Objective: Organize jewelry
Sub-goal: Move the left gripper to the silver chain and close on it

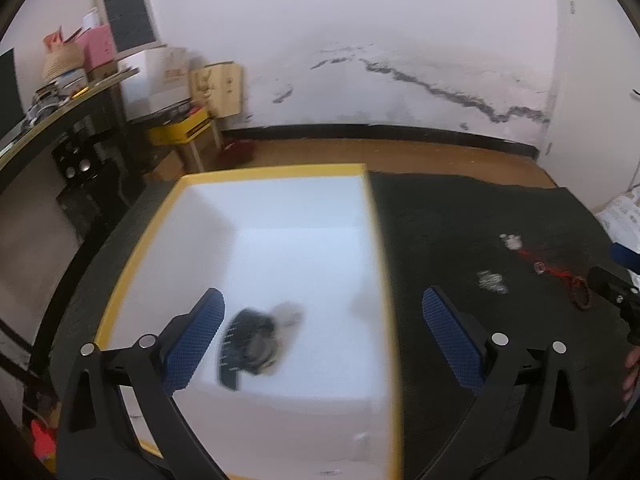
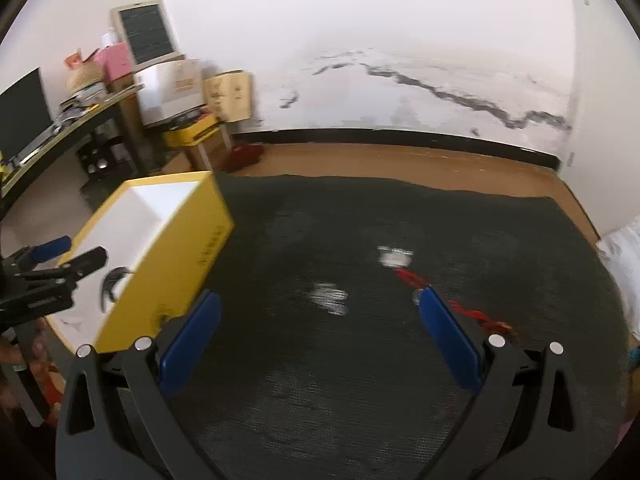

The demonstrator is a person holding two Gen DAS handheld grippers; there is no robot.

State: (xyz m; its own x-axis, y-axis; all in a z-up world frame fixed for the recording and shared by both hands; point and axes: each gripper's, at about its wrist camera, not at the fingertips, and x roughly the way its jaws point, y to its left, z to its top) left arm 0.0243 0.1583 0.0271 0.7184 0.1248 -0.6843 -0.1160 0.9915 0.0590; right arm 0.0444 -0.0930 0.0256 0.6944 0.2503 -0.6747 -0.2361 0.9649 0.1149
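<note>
A: What lies nearest in the left wrist view?

B: The left gripper (image 1: 322, 328), its blue-padded fingers (image 1: 196, 338) spread wide with nothing between the pads. It hangs over the open yellow-walled box with a white lining (image 1: 382, 248), which fills the lower centre of the frame.

A: And inside it?

B: A blurred black-strapped wristwatch (image 1: 250, 346) lies on the white floor, low in the frame just right of the left finger, inside the span of the fingers but touching neither.

A: The right wrist view?

B: The right gripper (image 2: 318, 322) is likewise parted wide and holds nothing, above the dark grey fabric mat (image 2: 320, 380). Between its fingers and a little farther off lies a small silver sparkly piece (image 2: 330, 294), blurred. A red cord (image 2: 412, 278) runs from beside the right fingertip up toward a small white shiny piece (image 2: 394, 256) right of centre.

A: Do those show from the left side?

B: Yes, at mid right of that frame: the silver piece (image 1: 491, 281), the red cord (image 1: 552, 269) and a dark red bead bracelet (image 1: 580, 294), all on the mat and well right of the box.

A: Beyond that?

B: The box stands at the left of the right view (image 2: 188, 248), and farther back are a brown floor (image 2: 400, 160) and a cracked white wall (image 2: 360, 40).
</note>
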